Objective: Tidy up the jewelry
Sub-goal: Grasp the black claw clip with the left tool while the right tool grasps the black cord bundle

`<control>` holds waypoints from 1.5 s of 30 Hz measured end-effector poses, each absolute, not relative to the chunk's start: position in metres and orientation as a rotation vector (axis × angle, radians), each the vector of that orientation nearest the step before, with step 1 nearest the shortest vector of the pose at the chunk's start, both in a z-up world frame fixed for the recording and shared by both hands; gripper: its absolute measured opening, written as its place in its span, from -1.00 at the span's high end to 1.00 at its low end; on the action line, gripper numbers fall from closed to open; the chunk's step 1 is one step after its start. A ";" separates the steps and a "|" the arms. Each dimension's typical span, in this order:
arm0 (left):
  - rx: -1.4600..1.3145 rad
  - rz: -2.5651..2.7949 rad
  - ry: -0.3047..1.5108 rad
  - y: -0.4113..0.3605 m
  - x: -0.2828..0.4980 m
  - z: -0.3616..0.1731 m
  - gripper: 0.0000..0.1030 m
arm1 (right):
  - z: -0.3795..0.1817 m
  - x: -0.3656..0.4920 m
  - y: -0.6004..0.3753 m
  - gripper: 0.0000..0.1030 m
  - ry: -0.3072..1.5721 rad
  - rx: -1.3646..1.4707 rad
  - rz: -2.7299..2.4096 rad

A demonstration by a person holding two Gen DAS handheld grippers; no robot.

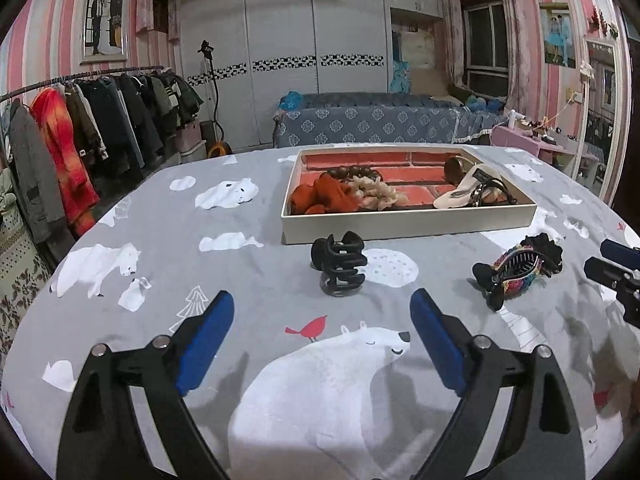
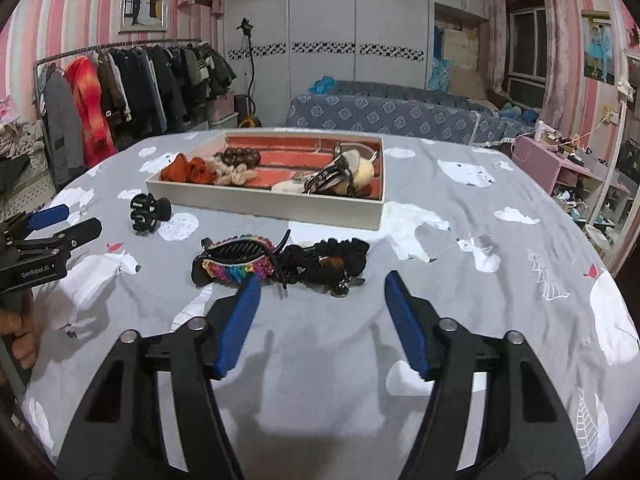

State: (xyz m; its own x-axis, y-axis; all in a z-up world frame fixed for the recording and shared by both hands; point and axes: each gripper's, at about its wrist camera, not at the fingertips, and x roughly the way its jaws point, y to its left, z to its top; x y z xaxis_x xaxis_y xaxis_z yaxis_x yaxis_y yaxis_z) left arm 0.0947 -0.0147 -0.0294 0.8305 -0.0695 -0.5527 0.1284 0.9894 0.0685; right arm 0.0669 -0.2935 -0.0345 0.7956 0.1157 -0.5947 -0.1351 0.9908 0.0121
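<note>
Pink-striped walls, a clothes rack (image 1: 92, 120) and a wardrobe ring the bed (image 1: 224, 280) I work on; its grey polar-bear sheet carries everything, flat and soft, so nothing rolls away.

At the far edge of my reach sits the tray (image 1: 408, 228), shallow and open-topped, with a red brick-pattern lining. It already takes the sorted pieces: an orange scrunchie (image 1: 324, 196), a cream one beside it, brown beads behind, and pale clips at the right end. I judge it is parked centrally so either hand can drop things in.

Three pieces lie loose on the sheet, on my side of the tray. The black scrunchie (image 2: 328, 258) touches the rainbow clip (image 2: 236, 260), the pair straight ahead of my right tool (image 2: 320, 292). Its jaws stand apart with nothing between them, the left pad just at the clip's near edge.

The black claw clip (image 1: 339, 264) stands apart, upright on its teeth, dead ahead of my left tool (image 1: 322, 308), which gapes wide and empty, lined up, I judge, to straddle it.
</note>
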 end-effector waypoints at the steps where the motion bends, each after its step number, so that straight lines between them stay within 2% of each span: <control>1: 0.105 -0.106 0.581 -0.015 0.095 -0.029 -0.71 | -0.034 0.068 -0.293 -0.01 0.643 -0.032 0.136; 3: 0.106 -0.109 0.580 -0.015 0.095 -0.030 -0.71 | -0.035 0.069 -0.293 0.11 0.653 -0.035 0.141; 14: 0.084 -0.145 0.621 -0.016 0.100 -0.032 -0.71 | -0.037 0.079 -0.295 0.29 0.695 0.001 0.153; 25: 0.078 -0.143 0.634 -0.015 0.133 -0.023 -0.71 | -0.035 0.121 -0.319 0.30 0.748 0.049 0.105; 37: 0.079 -0.132 0.762 -0.023 0.181 -0.043 -0.71 | -0.062 0.167 -0.323 0.37 0.878 0.056 0.113; 38: 0.078 -0.130 0.774 -0.023 0.185 -0.047 -0.71 | -0.063 0.169 -0.324 0.40 0.880 0.061 0.114; 39: 0.074 -0.128 0.783 -0.023 0.189 -0.049 -0.71 | -0.063 0.172 -0.325 0.54 0.884 0.066 0.117; 41: 0.063 -0.128 0.806 -0.023 0.198 -0.054 -0.71 | -0.065 0.177 -0.327 0.69 0.896 0.079 0.126; 45: 0.033 -0.145 0.844 -0.020 0.210 -0.062 -0.68 | -0.067 0.182 -0.329 0.75 0.903 0.092 0.135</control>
State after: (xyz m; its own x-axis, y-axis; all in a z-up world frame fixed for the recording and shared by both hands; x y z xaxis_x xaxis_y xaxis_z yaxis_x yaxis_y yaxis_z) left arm 0.2097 -0.0200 -0.0621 0.6555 -0.1146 -0.7465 0.1409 0.9896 -0.0281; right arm 0.1824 -0.3294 -0.0673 0.6117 0.1556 -0.7757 -0.0781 0.9876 0.1365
